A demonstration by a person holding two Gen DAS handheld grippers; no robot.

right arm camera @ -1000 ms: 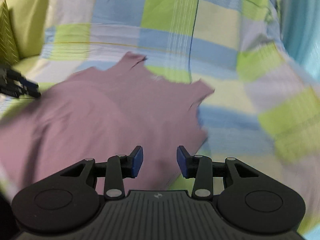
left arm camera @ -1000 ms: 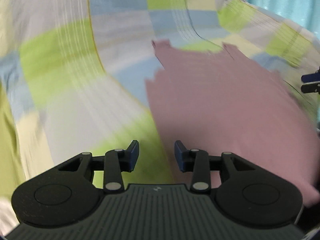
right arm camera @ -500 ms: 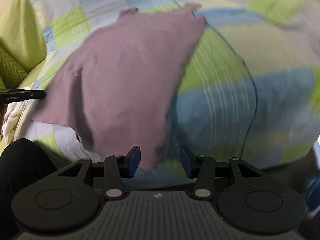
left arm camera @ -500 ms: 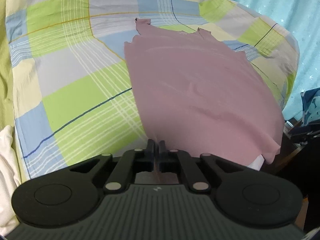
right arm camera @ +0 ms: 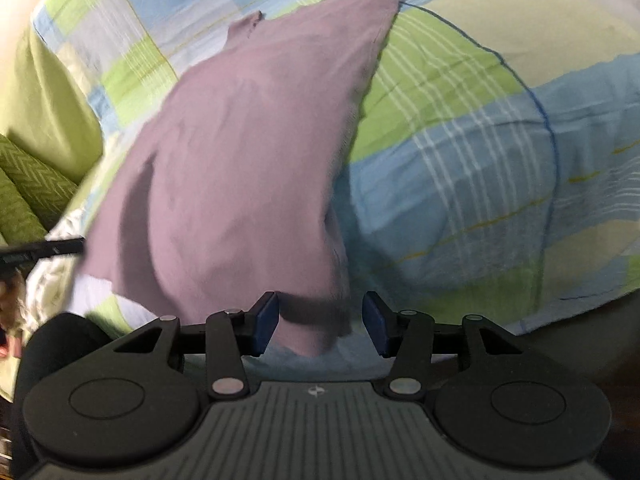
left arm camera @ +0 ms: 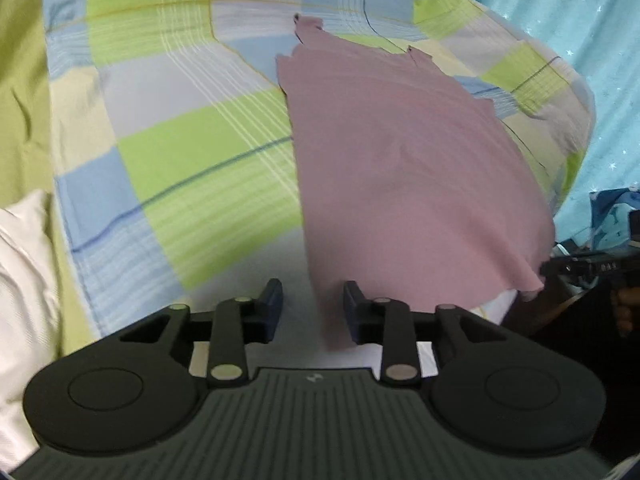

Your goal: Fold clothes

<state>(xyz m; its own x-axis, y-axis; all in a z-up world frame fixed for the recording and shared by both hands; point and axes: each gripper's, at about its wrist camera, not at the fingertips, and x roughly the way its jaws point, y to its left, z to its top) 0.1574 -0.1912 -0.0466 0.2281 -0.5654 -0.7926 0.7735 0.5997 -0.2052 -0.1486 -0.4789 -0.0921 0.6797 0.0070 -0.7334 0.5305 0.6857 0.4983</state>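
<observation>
One pink garment [left arm camera: 404, 168] is lying spread flat across one checked bedcover [left arm camera: 180, 132], its two shoulder straps pointing toward the far end of the bed and its hem reaching the near edge, where the cloth is hanging slightly over. Two grippers are showing, one per camera. The left gripper [left arm camera: 313, 308] is hovering at the hem's left corner with its jaws spread apart and holding nothing; the corner of the fabric is lying just in front of its right finger (whether it is touching that finger is hard to tell). The right gripper [right arm camera: 320, 322] is sitting at the hem's right corner, also with jaws spread wide, and a fold of pink cloth is drooping into the gap between its two blue fingertips [right arm camera: 266, 320] without being pinched.

The left wrist view is showing things the other is not: one white pillow [left arm camera: 24, 272] at the left edge, a turquoise curtain [left arm camera: 580, 20] with small stars behind the bed, and the right gripper's tip coming in from the right beside the hem. The right wrist view alone is showing two green chevron-patterned cushions [right arm camera: 32, 188] at the left, a plain green one above them, and the left gripper's dark tip at the hem's far corner.
</observation>
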